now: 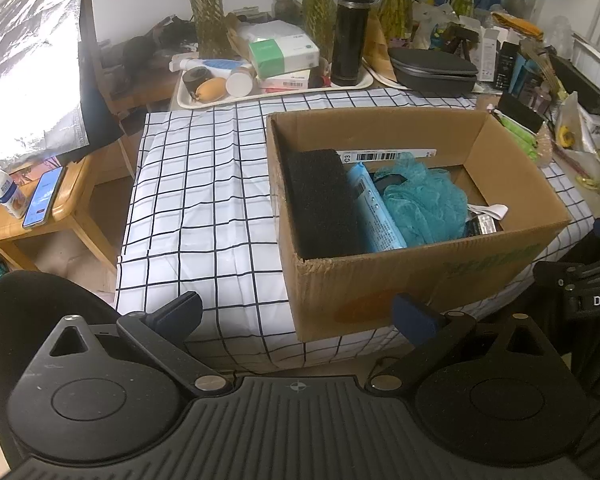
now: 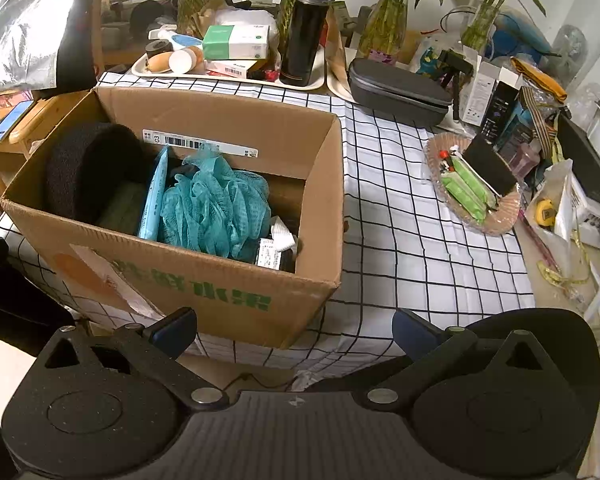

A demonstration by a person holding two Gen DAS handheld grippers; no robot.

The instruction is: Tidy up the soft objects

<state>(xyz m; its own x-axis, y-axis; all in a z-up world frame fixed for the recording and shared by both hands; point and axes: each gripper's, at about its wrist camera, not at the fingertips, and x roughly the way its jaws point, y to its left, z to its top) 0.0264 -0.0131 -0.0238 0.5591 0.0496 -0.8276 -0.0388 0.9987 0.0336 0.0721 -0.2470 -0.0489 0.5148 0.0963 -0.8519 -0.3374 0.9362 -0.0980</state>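
Observation:
An open cardboard box [image 1: 420, 276] [image 2: 204, 292] stands on the checked tablecloth. Inside it a black foam block [image 1: 320, 200] [image 2: 88, 172] leans against the left wall. Beside it are a light blue packet [image 1: 376, 212] [image 2: 154, 196] and a teal mesh bath puff [image 1: 424, 200] [image 2: 216, 208]. A small black item with white labels [image 2: 276, 252] lies at the box's right end. My left gripper [image 1: 298, 312] hangs open, empty, just in front of the box. My right gripper [image 2: 294, 328] is open and empty too, near the box's front right corner.
A cream tray [image 2: 220, 74] at the back holds a black flask [image 2: 306, 28], a tissue box and bottles. A dark grey case [image 2: 396, 88] and a woven dish [image 2: 496, 220] with green packets sit right. A wooden side table [image 1: 60, 216] with a phone stands left.

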